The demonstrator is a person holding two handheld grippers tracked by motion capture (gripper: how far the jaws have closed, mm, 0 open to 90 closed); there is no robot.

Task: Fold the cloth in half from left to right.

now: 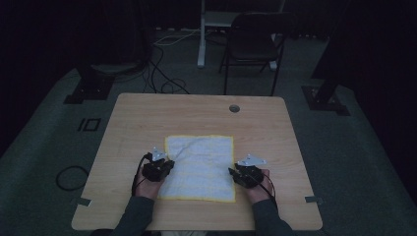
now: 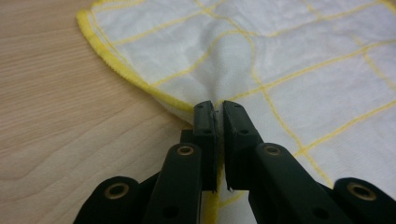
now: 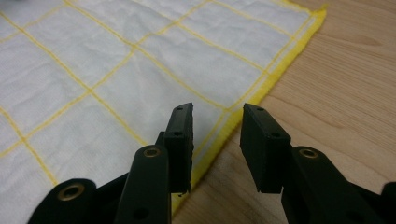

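A white cloth [image 1: 200, 167] with yellow grid lines and a yellow hem lies flat on the wooden table [image 1: 147, 113]. At the cloth's left edge, my left gripper [image 1: 160, 168] is shut on the cloth [image 2: 280, 56]. Its jaws pinch the yellow hem, and a ridge of fabric rises just beyond my left gripper [image 2: 218, 107]. At the cloth's right edge, my right gripper [image 1: 246, 173] is open. In the right gripper view the jaws of my right gripper [image 3: 217, 112] straddle the yellow hem of the cloth [image 3: 116, 70] without pressing on it.
A round cable hole [image 1: 234, 108] sits near the table's far edge. Beyond the table stand a dark folding chair [image 1: 253, 44] and a white post [image 1: 201, 34], with cables [image 1: 162, 73] on the floor. Bare wood lies on both sides of the cloth.
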